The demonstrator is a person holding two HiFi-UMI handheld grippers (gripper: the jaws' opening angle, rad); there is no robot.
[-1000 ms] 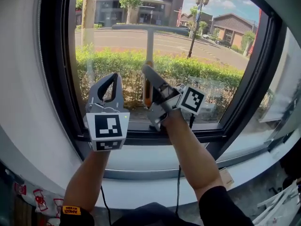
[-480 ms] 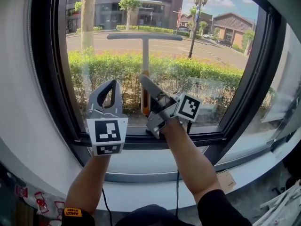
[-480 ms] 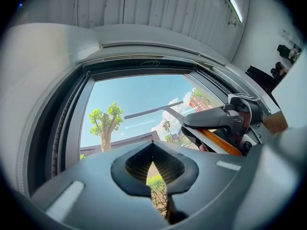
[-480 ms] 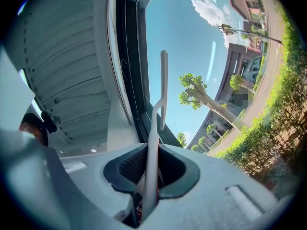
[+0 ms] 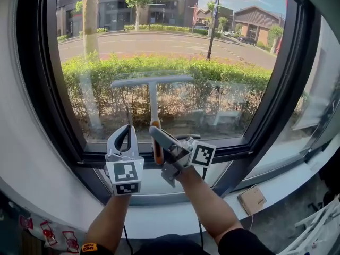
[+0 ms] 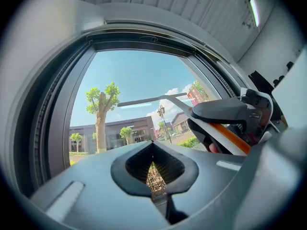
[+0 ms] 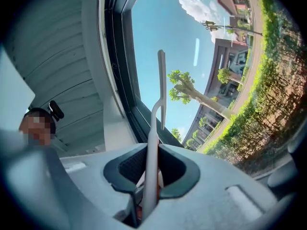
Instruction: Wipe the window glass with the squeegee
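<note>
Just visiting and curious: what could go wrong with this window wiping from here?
The right gripper pinches the grey T-shaped squeegee only by its thin handle, far from the blade, so it might twist or slip in the jaws. That gripper also hangs close to the black lower window frame and could knock it.

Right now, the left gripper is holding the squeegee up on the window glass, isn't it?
Not the left one. The right gripper is holding the squeegee up on the window glass. The right gripper view shows its tongs shut on it. The left gripper has its tongs shut with nothing between them.
</note>
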